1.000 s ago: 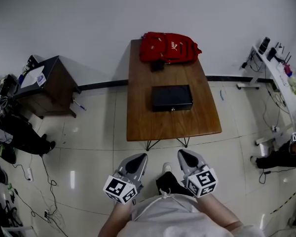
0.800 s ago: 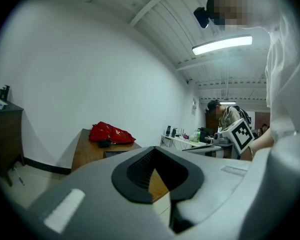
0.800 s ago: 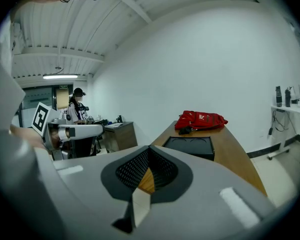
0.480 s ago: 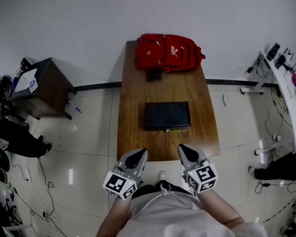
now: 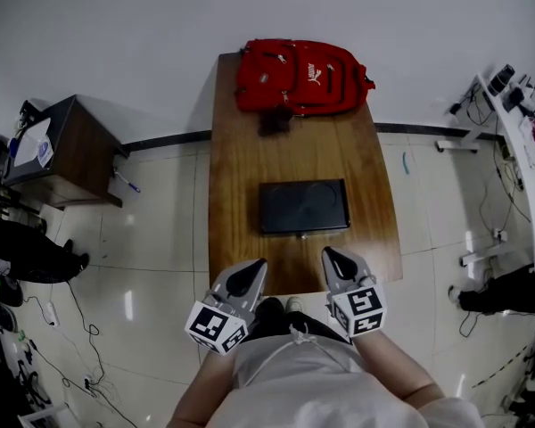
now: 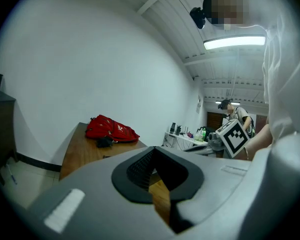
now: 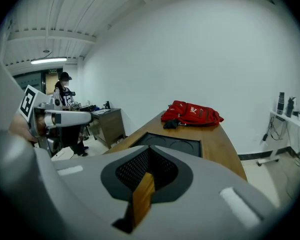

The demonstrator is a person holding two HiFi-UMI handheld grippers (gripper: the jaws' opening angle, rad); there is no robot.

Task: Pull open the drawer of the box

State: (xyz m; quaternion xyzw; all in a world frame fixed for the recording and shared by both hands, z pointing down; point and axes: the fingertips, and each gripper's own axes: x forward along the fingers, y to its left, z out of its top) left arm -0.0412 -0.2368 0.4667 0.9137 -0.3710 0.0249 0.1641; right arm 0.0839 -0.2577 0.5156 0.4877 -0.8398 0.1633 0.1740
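A flat black box (image 5: 303, 206) lies in the middle of a brown wooden table (image 5: 236, 176), with a small knob (image 5: 301, 235) on its near face. In the right gripper view the box's lid (image 7: 170, 144) shows two round dents. My left gripper (image 5: 247, 273) hovers shut over the table's near edge, left of the box. My right gripper (image 5: 335, 261) is level with it, shut, just right of the knob and short of the box. Neither holds anything. In the gripper views the left gripper (image 6: 154, 165) and right gripper (image 7: 147, 170) each show only a thin slit between the jaws.
A red backpack (image 5: 300, 76) lies at the table's far end by the wall. A dark side cabinet (image 5: 61, 154) stands on the left, a white desk (image 5: 528, 141) with bottles on the right. Cables (image 5: 80, 328) trail over the tiled floor. A person (image 7: 64, 91) stands further off.
I have stepped up to the table, so the box and the table's near edge now lie right at the gripper tips. Both grippers stay shut and side by side.
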